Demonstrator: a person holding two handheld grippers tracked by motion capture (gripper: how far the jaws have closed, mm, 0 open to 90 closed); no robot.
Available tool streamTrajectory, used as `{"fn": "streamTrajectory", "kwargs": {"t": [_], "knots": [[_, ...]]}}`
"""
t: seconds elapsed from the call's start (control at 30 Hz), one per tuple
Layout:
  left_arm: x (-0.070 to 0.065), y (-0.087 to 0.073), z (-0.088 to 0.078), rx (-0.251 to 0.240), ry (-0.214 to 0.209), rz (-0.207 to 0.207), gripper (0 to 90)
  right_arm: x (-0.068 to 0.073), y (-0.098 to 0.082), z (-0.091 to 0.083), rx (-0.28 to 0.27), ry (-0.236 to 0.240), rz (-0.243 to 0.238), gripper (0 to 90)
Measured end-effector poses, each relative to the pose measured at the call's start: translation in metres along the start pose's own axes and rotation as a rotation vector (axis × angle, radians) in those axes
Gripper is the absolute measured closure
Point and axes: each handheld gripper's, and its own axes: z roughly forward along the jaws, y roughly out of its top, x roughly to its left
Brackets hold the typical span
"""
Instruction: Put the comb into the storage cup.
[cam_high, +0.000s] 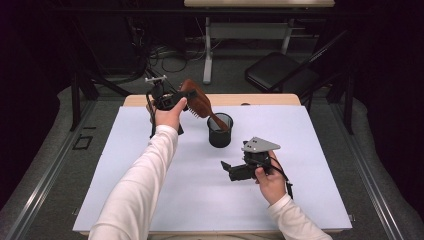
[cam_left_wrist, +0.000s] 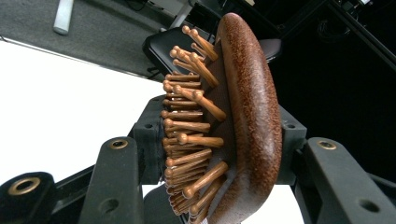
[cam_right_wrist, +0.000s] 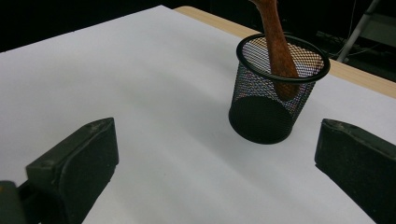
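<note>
A brown wooden hairbrush (cam_high: 196, 102) is held tilted above the table, its handle (cam_right_wrist: 278, 46) reaching down into a black mesh cup (cam_high: 220, 130). My left gripper (cam_high: 176, 98) is shut on the brush's head, whose wooden pegs (cam_left_wrist: 191, 126) and rounded back (cam_left_wrist: 250, 121) stand between the jaws. The mesh cup (cam_right_wrist: 275, 88) stands upright on the white sheet. To the cup's right and nearer the person, my right gripper (cam_high: 226, 167) rests low over the sheet, its jaws wide open and bare, pointing toward the cup.
A white sheet (cam_high: 150, 200) covers most of the wooden table (cam_high: 250, 99). Beyond the table's far edge stand a black folding chair (cam_high: 280, 70), a desk leg (cam_high: 207, 50) and cables on the floor.
</note>
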Motion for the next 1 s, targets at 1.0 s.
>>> {"fn": "streamTrajectory", "kwargs": {"t": [1.0], "knots": [[-0.001, -0.011, 0.011, 0.021, 0.009, 0.026, 50.3, 0.001, -0.001, 0.001, 0.007, 0.001, -0.001, 0.0]]}}
